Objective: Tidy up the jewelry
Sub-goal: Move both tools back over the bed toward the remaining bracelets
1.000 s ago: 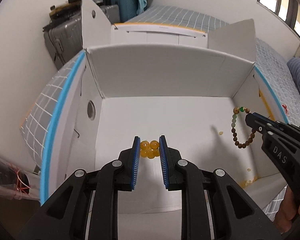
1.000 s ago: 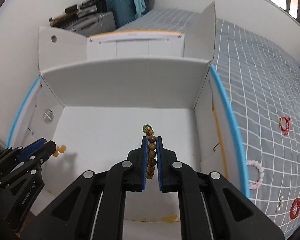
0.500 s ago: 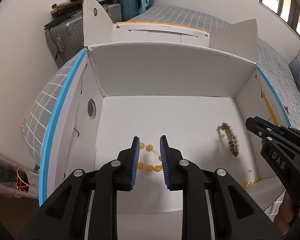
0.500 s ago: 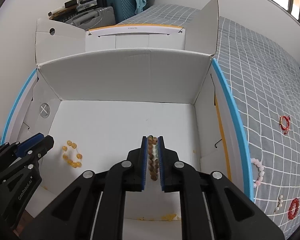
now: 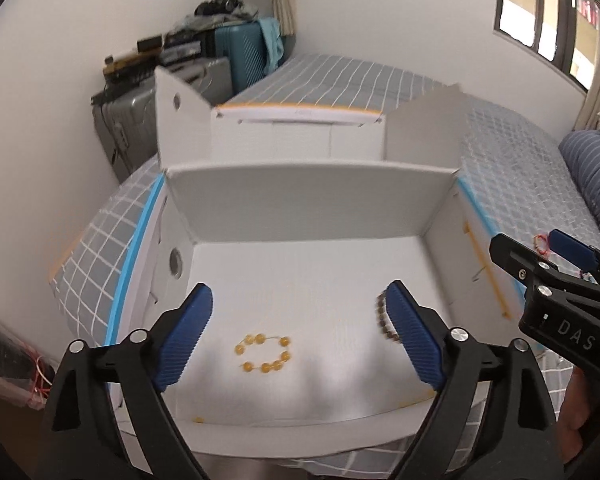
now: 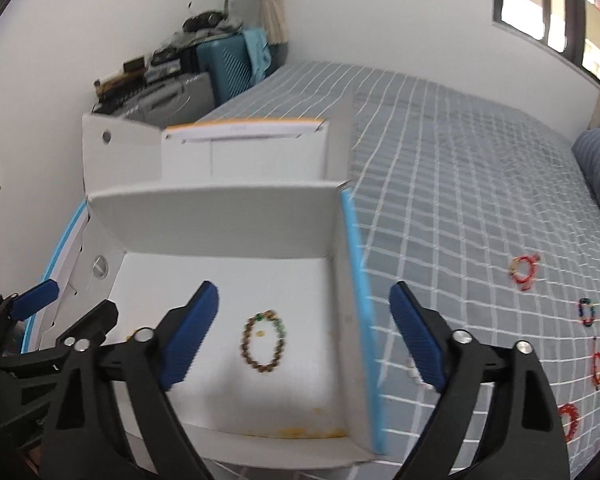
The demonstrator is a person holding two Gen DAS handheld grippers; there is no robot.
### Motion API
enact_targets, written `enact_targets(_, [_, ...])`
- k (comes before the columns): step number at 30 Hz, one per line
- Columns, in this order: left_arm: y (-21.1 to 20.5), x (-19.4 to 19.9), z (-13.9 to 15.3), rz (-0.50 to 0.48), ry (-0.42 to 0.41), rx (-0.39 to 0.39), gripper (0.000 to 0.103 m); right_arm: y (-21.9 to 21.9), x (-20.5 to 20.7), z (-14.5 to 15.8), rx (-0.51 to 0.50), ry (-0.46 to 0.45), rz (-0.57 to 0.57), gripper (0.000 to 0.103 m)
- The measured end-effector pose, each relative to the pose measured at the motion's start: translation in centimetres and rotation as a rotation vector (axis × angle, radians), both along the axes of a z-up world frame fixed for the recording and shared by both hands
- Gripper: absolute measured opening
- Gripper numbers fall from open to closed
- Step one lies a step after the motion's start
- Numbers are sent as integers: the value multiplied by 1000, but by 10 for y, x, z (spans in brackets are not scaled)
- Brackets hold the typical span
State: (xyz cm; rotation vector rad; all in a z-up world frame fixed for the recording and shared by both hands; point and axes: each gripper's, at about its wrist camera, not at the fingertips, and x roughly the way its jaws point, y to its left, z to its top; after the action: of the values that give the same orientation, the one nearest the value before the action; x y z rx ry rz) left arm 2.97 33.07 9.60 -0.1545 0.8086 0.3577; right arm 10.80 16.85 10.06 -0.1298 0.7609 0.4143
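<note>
Matt white cardboard box (image 5: 308, 204), glossy amber beads (image 5: 263, 354), checked cloth bedspread (image 6: 460, 184)

Only readable text: "DAS" in white letters on the black body of the right gripper (image 5: 540, 256), seen at the right edge of the left wrist view. There's a small print on the box (image 6: 240, 216) back flap in both views, but it's too blurred to read.

Two wrist fisheyes, side by side, angled down, near, sharing the white box (image 5: 308, 200) floor.
</note>
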Motion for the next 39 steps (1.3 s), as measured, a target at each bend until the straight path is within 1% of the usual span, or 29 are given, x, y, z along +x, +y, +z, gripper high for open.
enact_targets(4, [-29, 7, 13, -20, -35, 17, 95, -37, 0, 11, -4, -34, -40, 91])
enact_targets(9, [-80, 28, 20, -82, -31, 46, 97, -98, 8, 18, -16, -49, -116, 91])
enact_targets(11, [-96, 32, 21, -103, -38, 41, 97, -123, 11, 19, -26, -51, -151, 92])
enact_targets(14, [-130, 43, 24, -151, -46, 33, 97, -163, 16, 19, -42, -50, -205, 92])
enact_targets(17, [-173, 59, 25, -217, -43, 31, 97, -206, 20, 17, -62, -47, -273, 92])
enact_targets(20, [-209, 69, 20, -269, -36, 29, 97, -252, 25, 13, -67, -36, -338, 92])
enact_targets(23, [-241, 84, 8, -307, -14, 10, 97, -290, 29, 4, -70, -20, -388, 92])
enact_targets(24, [-255, 91, 0, -320, 1, 3, 97, -303, 31, -1, -74, -11, -404, 92])
enact_targets(27, [-278, 104, -22, -341, 36, -2, 97, -336, 35, -17, -77, 17, -441, 92])
enact_targets(32, [-290, 122, -59, -315, 86, 17, 97, -378, 43, -50, -82, 73, -476, 92])
enact_targets(33, [-291, 126, -70, -301, 93, 17, 97, -383, 46, -56, -84, 84, -480, 92])
enact_targets(37, [-290, 138, -96, -292, 125, 51, 97, -414, 60, -83, -97, 148, -509, 92])
enact_targets(39, [-287, 143, -107, -287, 143, 49, 97, -428, 64, -95, -96, 166, -512, 92])
